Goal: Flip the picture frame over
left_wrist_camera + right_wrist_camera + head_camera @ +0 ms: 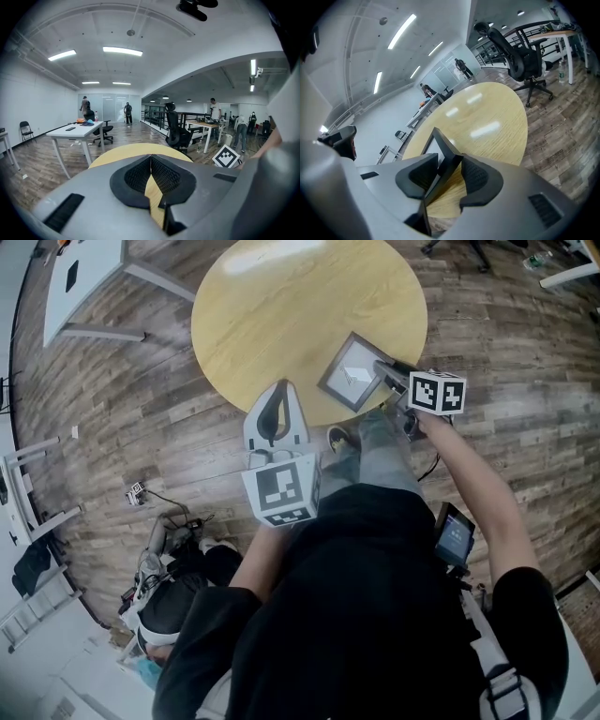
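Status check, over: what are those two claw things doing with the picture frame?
Left gripper shut, empty. Right gripper jaws opening, picture frame edge between them. Frame at the table near rim. Nothing in the way.

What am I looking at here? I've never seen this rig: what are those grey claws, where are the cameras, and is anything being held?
No robot here: a person holds a hand-held gripper in each hand. The top-down picture comes from a camera on the person's head. The other two cameras ride on those hand-held grippers, looking along their jaws. The cube with square markers is part of the right one. On the round wooden table sits one picture frame, near its edge. The right hand-held gripper has the frame's edge between its jaws, which are opening, so nothing is clamped. The left hand-held gripper is shut and empty, by the table's edge.
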A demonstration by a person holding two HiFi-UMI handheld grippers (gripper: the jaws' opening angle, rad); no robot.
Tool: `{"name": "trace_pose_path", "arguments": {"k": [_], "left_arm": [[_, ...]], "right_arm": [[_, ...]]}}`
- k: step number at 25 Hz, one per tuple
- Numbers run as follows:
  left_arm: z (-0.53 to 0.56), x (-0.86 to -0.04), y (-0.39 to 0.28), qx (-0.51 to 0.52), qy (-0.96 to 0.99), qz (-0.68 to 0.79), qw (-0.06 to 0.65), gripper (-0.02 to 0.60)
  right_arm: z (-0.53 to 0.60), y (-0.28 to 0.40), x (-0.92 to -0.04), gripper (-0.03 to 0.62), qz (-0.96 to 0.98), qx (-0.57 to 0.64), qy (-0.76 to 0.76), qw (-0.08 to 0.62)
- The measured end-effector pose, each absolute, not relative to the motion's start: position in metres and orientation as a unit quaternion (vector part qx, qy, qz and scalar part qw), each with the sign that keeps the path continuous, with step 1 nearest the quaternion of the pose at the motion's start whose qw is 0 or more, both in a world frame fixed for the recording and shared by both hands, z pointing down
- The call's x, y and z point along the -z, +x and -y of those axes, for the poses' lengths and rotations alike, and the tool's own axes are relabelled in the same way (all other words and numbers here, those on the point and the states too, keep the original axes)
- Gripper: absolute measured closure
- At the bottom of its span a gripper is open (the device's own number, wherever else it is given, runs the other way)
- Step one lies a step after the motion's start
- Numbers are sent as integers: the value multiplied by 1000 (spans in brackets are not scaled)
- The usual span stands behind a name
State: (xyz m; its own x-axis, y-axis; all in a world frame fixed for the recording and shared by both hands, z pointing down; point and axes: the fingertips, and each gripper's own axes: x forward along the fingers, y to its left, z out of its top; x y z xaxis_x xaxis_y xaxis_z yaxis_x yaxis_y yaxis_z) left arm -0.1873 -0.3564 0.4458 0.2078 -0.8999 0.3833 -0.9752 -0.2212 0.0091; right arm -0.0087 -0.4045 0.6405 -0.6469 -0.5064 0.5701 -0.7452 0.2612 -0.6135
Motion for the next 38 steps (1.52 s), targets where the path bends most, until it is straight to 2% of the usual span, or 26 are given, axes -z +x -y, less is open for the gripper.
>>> {"name": "trace_pose_path", "arguments": {"k": [6, 12, 21, 22, 27, 30, 32, 38], "left_arm": [[356, -443, -194, -149, 766, 613, 121, 558], [357, -445, -194, -150, 765, 615, 123, 558], [355, -445, -192, -151, 765, 614, 122, 558], [355, -446, -191, -151, 766, 613, 121, 558], [358, -444, -188, -151, 768, 611, 117, 558], [359, -437, -185, -147, 772, 609, 108, 558], [359, -432, -183, -142, 773, 610, 104, 558], [361, -401, -182, -119, 780, 608, 89, 558]], "right_arm": [[407, -4, -654, 427, 776, -440, 421, 166], [408, -3, -666, 414, 782, -365, 440, 247], [408, -19, -659, 414, 803, -152, 399, 415], [407, -23, -658, 418, 805, -121, 383, 436], [399, -47, -659, 519, 799, 38, 296, 522], [400, -65, -641, 568, 808, 99, 275, 511], [396, -79, -618, 574, 827, 115, 264, 482], [389, -118, -487, 576, 888, 132, 285, 335]]}}
